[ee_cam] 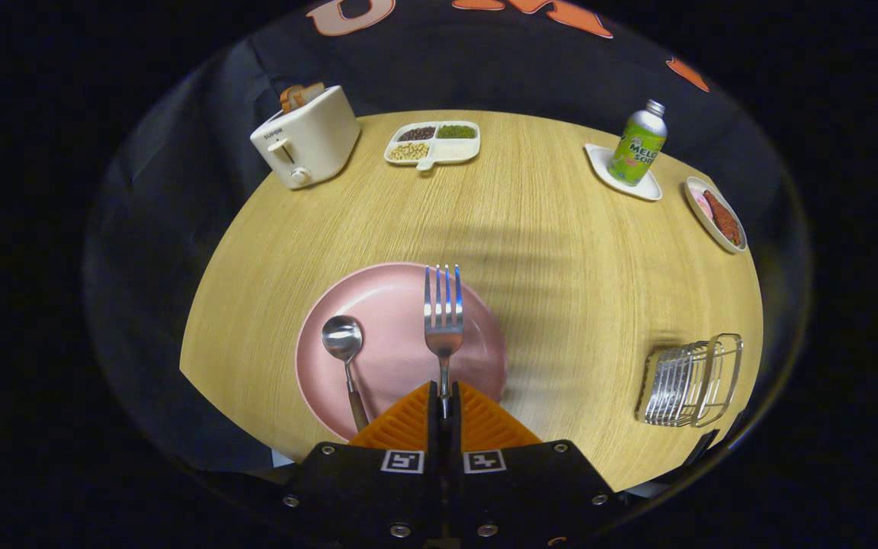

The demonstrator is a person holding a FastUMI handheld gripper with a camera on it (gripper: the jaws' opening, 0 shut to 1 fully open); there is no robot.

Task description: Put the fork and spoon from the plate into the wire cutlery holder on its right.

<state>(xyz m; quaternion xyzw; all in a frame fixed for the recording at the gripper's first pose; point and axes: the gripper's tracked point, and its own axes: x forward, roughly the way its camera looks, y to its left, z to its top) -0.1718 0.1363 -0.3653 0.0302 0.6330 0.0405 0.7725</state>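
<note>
Tongs clamp fork by handle, tines forward above pink plate; spoon waits on plate, wire holder far right on table.

At the bottom centre of the frame we see our gripper, built from a broad black housing that widens toward the lower edge. Its two fingers rise from it as ribbed wedges, tapering to a point and separated by a thin dark slit. Two small square black-and-white markers sit side by side on the housing just below the wedges. Round silver screw heads dot the black body: one near each upper corner, one lower on each side, and two near the bottom middle.
</note>
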